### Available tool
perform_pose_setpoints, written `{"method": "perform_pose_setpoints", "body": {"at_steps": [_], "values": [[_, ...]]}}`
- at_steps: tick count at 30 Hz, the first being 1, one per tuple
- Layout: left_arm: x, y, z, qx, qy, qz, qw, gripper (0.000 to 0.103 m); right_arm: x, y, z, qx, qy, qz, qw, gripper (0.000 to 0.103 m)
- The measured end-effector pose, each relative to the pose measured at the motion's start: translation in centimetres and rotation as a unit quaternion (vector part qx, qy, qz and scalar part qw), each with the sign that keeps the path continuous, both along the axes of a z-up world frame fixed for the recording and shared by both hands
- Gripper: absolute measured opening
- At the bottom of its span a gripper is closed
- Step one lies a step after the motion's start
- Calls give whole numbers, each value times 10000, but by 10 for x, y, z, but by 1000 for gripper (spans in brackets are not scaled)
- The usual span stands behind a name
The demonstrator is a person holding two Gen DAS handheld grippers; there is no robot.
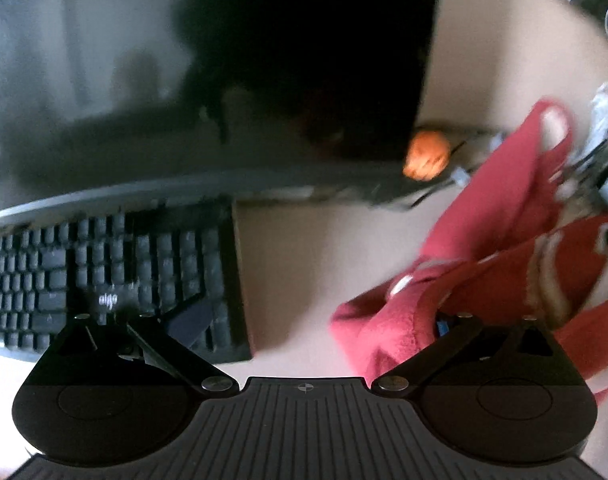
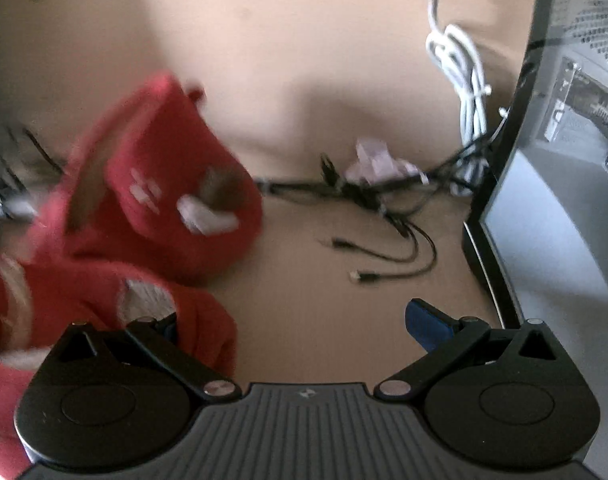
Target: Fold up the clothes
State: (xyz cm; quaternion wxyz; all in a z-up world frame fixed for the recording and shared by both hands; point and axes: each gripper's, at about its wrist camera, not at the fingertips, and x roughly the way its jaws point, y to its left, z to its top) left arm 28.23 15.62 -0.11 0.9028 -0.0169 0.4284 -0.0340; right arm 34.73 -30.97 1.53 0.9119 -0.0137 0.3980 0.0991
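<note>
A red garment with white and brown pattern (image 1: 483, 264) lies bunched on the beige desk at the right of the left wrist view. My left gripper (image 1: 317, 324) is open wide, and its right finger (image 1: 443, 326) is partly buried in the red cloth's edge. In the right wrist view the same red garment (image 2: 152, 200) is heaped at the left, blurred. My right gripper (image 2: 300, 326) is also open wide. Its left finger (image 2: 170, 328) presses against the cloth, while its right blue pad (image 2: 427, 324) hangs over bare desk.
A black keyboard (image 1: 104, 280) and a dark monitor (image 1: 304, 60) stand left of the garment, with an orange object (image 1: 425, 154) by the monitor base. Black cables (image 2: 383, 208), a coiled white cable (image 2: 463, 80) and another monitor (image 2: 543, 220) lie to the right.
</note>
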Motion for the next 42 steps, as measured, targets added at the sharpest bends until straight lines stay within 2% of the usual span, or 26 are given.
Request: {"method": "perform_pose_setpoints", "body": {"at_steps": [3, 8, 11, 13, 15, 17, 21, 25, 28, 31, 33, 35, 37, 39, 41, 42], "values": [[-17, 3, 22, -79, -306, -247, 9992, 103, -15, -15, 25, 408, -131, 289, 9987, 103], [-26, 5, 31, -216, -288, -405, 9985, 103, -40, -28, 45, 682, -333, 541, 9956, 103], [-14, 3, 32, -268, -116, -449, 9986, 103, -34, -20, 41, 415, -97, 528, 9977, 103], [-7, -1, 24, -296, 97, -393, 9987, 103, -22, -10, 25, -53, 200, 346, 9992, 103], [-1, -7, 16, -192, 283, -185, 9992, 103, -17, -4, 15, -77, 325, 148, 9993, 103], [0, -11, 14, -214, 307, 25, 9993, 103, -17, -6, 15, 334, 322, 9, 9989, 103], [-4, -4, 30, -782, -190, 236, 9965, 103, -23, -10, 24, 1178, 84, -170, 9929, 103], [-16, 14, 48, -970, -702, 539, 9913, 103, -41, -18, 44, 1191, -641, -407, 9900, 103], [-27, 24, 50, -1074, -730, 366, 9909, 103, -53, -33, 55, 1382, -805, -380, 9864, 103], [-45, 20, 41, -1155, -610, -396, 9906, 103, -65, -42, 53, 1122, -738, -50, 9909, 103], [-59, 9, 29, -994, -451, -1055, 9884, 103, -76, -44, 42, 914, -561, 359, 9936, 103], [-72, -9, 15, -584, -327, -1606, 9847, 103, -89, -42, 28, 753, -328, 844, 9930, 103], [-76, -27, 2, -135, -204, -1873, 9820, 103, -95, -33, 13, 561, -79, 1226, 9908, 103], [-65, -38, -7, 164, -169, -1757, 9842, 103, -88, -18, 2, 409, 57, 1320, 9904, 103], [-46, -31, -8, 232, -335, -852, 9955, 103, -71, 0, -3, 317, 34, 1088, 9935, 103], [-37, -27, -8, 266, -417, -396, 9980, 103, -63, 4, 0, 275, -173, 653, 9973, 103]]}}
